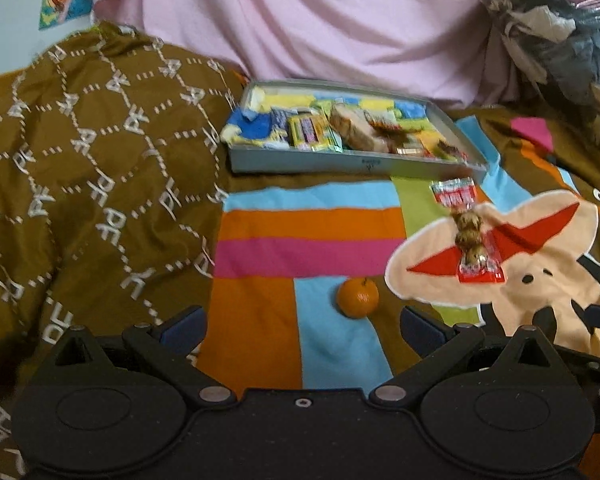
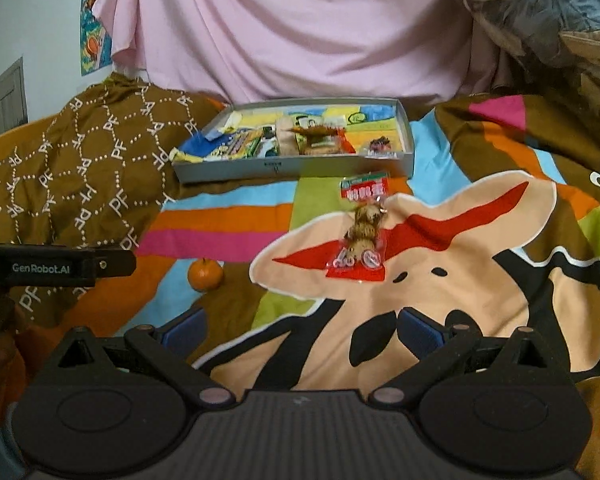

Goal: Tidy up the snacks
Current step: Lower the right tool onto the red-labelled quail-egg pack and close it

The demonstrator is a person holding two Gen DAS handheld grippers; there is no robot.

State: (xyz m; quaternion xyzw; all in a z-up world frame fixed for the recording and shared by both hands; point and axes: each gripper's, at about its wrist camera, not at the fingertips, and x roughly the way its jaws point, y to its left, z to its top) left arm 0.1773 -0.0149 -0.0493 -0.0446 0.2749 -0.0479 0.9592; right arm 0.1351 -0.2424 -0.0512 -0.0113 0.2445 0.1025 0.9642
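Observation:
A grey tray (image 1: 352,166) (image 2: 292,168) holding several snack packets lies on the colourful bed cover at the back. In front of it lies a clear red-ended packet of round brown snacks (image 1: 470,236) (image 2: 364,232). A small orange (image 1: 358,297) (image 2: 205,274) sits on the cover, left of the packet. My left gripper (image 1: 302,326) is open just before the orange, nothing between its blue pads. My right gripper (image 2: 300,330) is open too, low over the cartoon print, short of the packet. The left gripper's side (image 2: 56,266) shows at the left edge of the right wrist view.
A brown patterned quilt (image 1: 92,184) (image 2: 84,168) is heaped at the left. Pink cloth (image 1: 320,24) hangs behind the tray. A pile of dark bags and clothes (image 1: 556,32) fills the back right corner.

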